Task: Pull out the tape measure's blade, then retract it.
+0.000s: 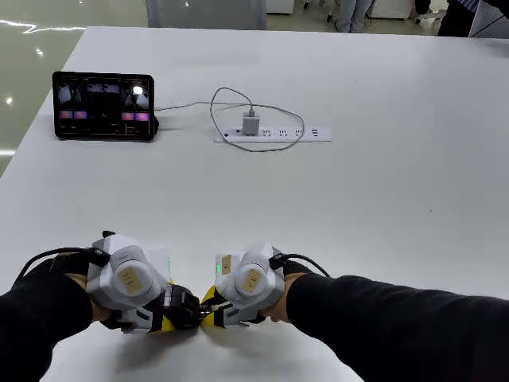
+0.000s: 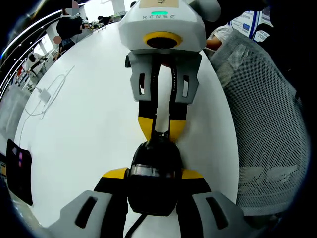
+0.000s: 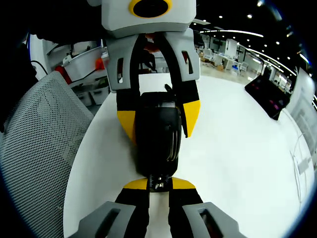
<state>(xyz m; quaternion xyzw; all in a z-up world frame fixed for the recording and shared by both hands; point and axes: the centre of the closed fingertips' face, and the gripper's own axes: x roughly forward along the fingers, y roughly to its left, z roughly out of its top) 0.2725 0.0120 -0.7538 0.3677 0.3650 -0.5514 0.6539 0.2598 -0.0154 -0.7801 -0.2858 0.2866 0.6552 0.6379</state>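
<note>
black sleeves (image 1: 382, 310); white, yellow-tipped left gripper (image 1: 176, 314) and right gripper (image 1: 207, 309)

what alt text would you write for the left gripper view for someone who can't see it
The left gripper, rising from the bottom, clamps a black tape measure in its tongs over a white table. The right gripper faces in from the top, its yellow-tipped tongs pinching the blade tip at the case's mouth; a mesh chair sits to the right.

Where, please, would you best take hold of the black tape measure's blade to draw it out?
At the blade tip poking from the mouth of the black case, approached end-on, facing that mouth. It is thin and flat, so jaws close on its faces, as the right gripper does; the left gripper steadies the case.
</note>
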